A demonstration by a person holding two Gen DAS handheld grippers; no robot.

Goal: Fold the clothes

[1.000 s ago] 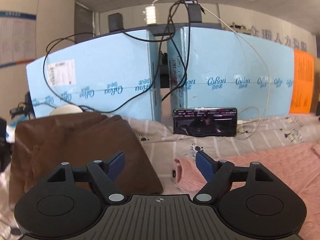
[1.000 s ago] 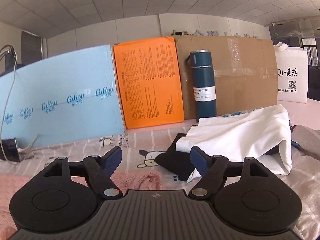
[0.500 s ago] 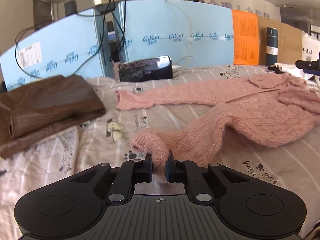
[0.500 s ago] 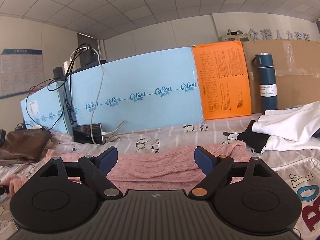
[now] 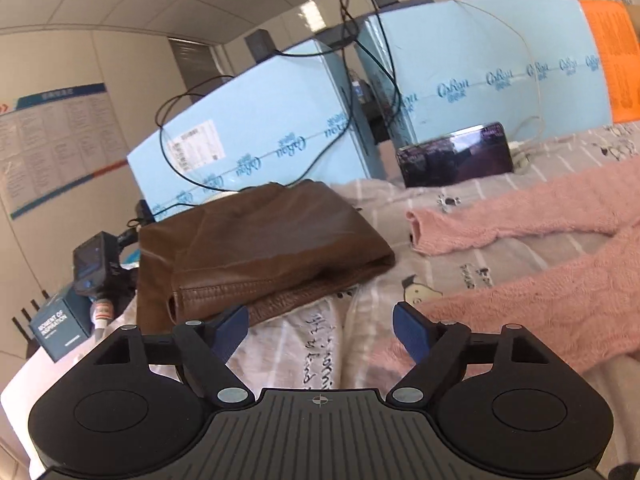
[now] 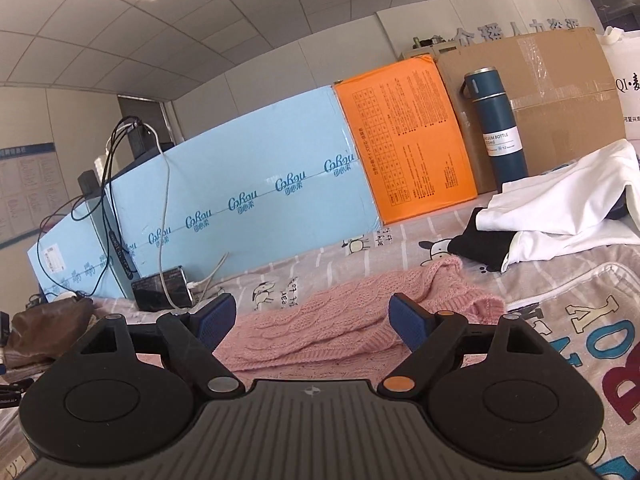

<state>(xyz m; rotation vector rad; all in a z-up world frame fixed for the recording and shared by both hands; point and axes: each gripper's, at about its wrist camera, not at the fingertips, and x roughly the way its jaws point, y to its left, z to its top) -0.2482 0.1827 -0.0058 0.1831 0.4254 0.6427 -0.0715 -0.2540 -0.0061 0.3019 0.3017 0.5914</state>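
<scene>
A pink sweater point(image 5: 532, 300) of fuzzy cable knit lies spread on a bed sheet point(image 5: 448, 208) printed with grey stripes and cartoon animals. In the left wrist view one sleeve stretches toward 3 o'clock with its cuff at about 2 o'clock from the left gripper point(image 5: 320, 326); a second, thicker part of the knit runs in from 3 o'clock and ends just beside the right-hand finger. The left gripper's fingers point(image 5: 410, 332) stand wide apart, having just opened, with only wrinkled sheet between them. At 11 o'clock a folded brown leather-like garment point(image 5: 256, 244), smooth and glossy with a stitched hem, lies close to the left-hand finger. Beyond it stand pale blue foam boards point(image 5: 256, 136) draped with black cables, and a dark phone point(image 5: 456, 154) leans against them at 1 o'clock.

In the right wrist view the right gripper point(image 6: 312, 320) is also spread wide and holds nothing; the sweater's bunched ribbed hem point(image 6: 352, 320) lies just past and between its fingers. Bare sheet stays free at 12 o'clock up to the boards. At 2 o'clock a white garment point(image 6: 568, 200) lies over a black one, well apart, behind which stand a tall blue bottle point(image 6: 496, 124), an orange board point(image 6: 408, 140) and a cardboard box point(image 6: 560, 92).
</scene>
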